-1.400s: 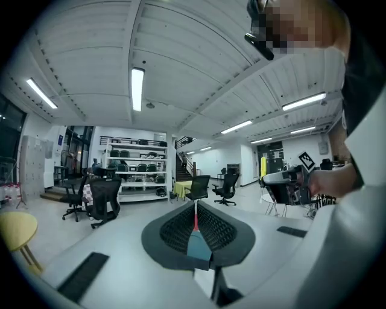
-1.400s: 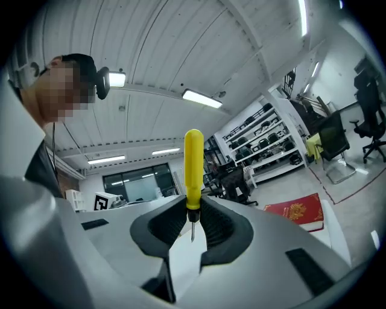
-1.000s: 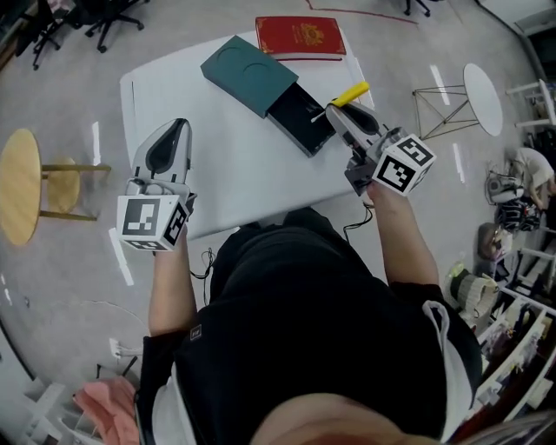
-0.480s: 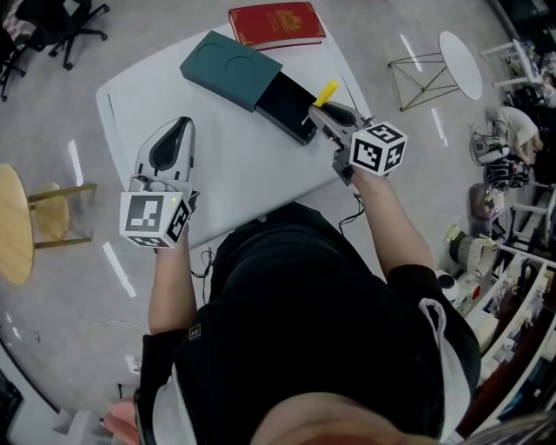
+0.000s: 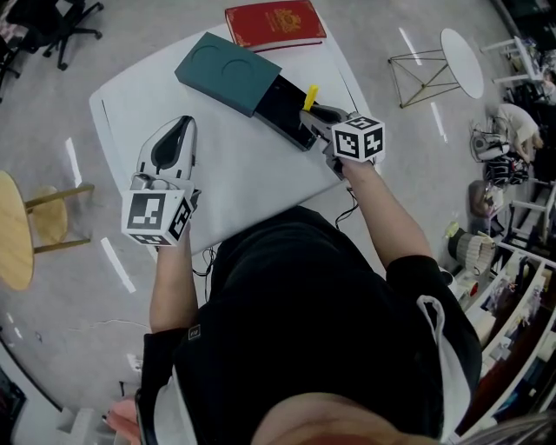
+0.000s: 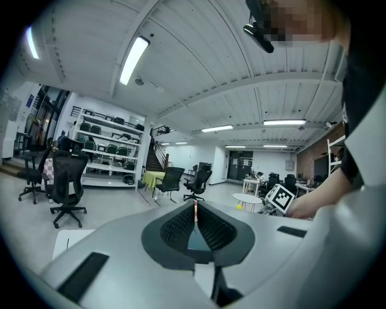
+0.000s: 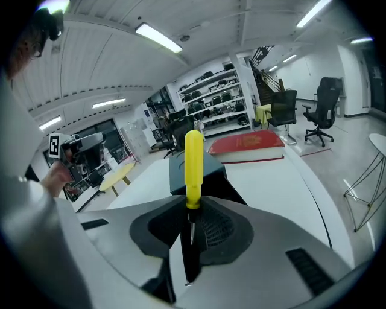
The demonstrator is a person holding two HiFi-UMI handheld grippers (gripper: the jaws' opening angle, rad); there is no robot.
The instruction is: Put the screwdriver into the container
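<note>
A yellow-handled screwdriver point(image 7: 193, 169) stands up between the jaws of my right gripper point(image 7: 192, 217), which is shut on its metal shaft. In the head view the screwdriver point(image 5: 309, 96) and right gripper point(image 5: 317, 116) hover at the open black drawer end of the dark teal container point(image 5: 228, 72). That container point(image 7: 199, 176) lies just behind the screwdriver in the right gripper view. My left gripper point(image 5: 172, 137) rests over the table's left part, jaws shut with nothing between them point(image 6: 195, 218).
A red book point(image 5: 274, 23) lies at the white table's point(image 5: 217, 174) far edge, also seen as the book point(image 7: 247, 145) beyond the container. A wooden stool point(image 5: 17, 226) stands left, a small white round table point(image 5: 460, 52) right.
My right gripper has carried the screwdriver leftward and closer to the container's open drawer. The left gripper has stayed put.
</note>
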